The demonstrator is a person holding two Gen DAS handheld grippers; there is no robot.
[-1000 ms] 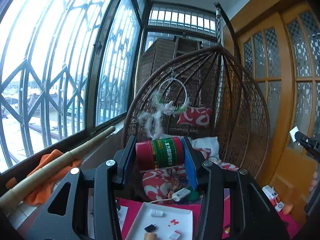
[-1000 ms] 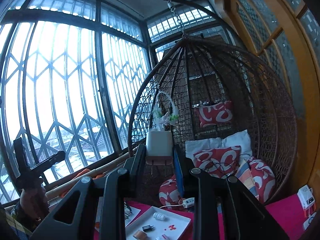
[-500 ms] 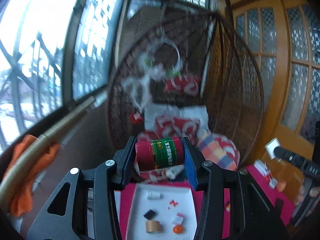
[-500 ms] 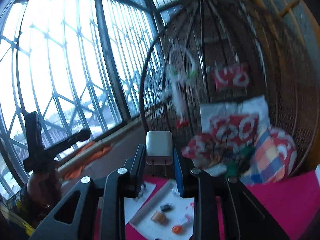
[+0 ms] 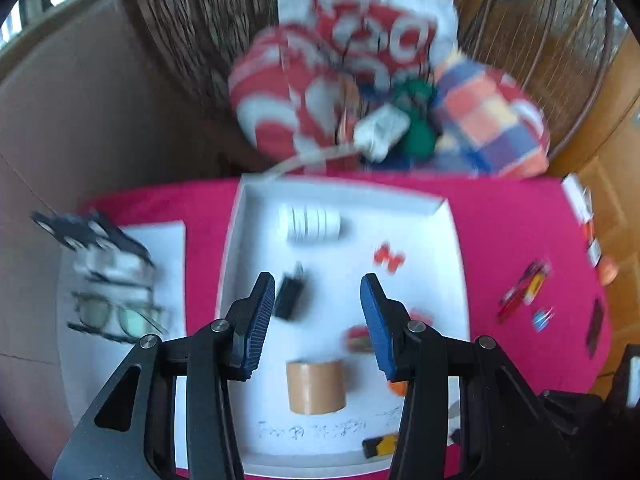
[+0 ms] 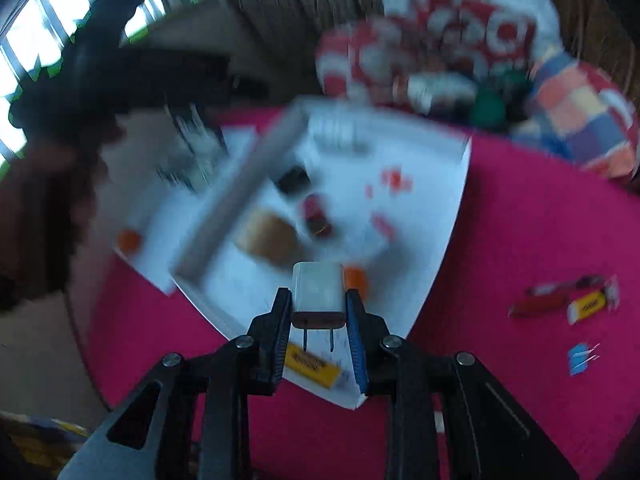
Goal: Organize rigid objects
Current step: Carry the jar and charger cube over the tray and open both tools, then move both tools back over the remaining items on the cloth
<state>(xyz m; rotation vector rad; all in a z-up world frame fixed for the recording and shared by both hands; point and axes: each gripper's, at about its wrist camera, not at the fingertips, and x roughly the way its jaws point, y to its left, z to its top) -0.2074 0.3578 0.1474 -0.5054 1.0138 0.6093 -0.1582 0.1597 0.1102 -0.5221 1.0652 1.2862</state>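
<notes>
Right gripper (image 6: 318,334): clamped on a white plug adapter (image 6: 318,295), prongs toward the camera, over the near edge of the white tray (image 6: 436,216).
Left gripper (image 5: 318,322): jaws parted, nothing between them, above the tray (image 5: 440,280).
Tray contents, near to far: tan tape roll (image 5: 316,386), black adapter (image 5: 289,294), white ribbed cylinder (image 5: 309,222).
Tray sat on a pink cloth (image 6: 520,240); patterned cushions (image 5: 360,60) lay past the far edge.

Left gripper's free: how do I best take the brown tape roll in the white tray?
Come down from above with the left gripper and close across the curved wall of the brown tape roll, one pad on each side. It looks like a short cylinder, standing clear of the other things in the white tray.
</notes>
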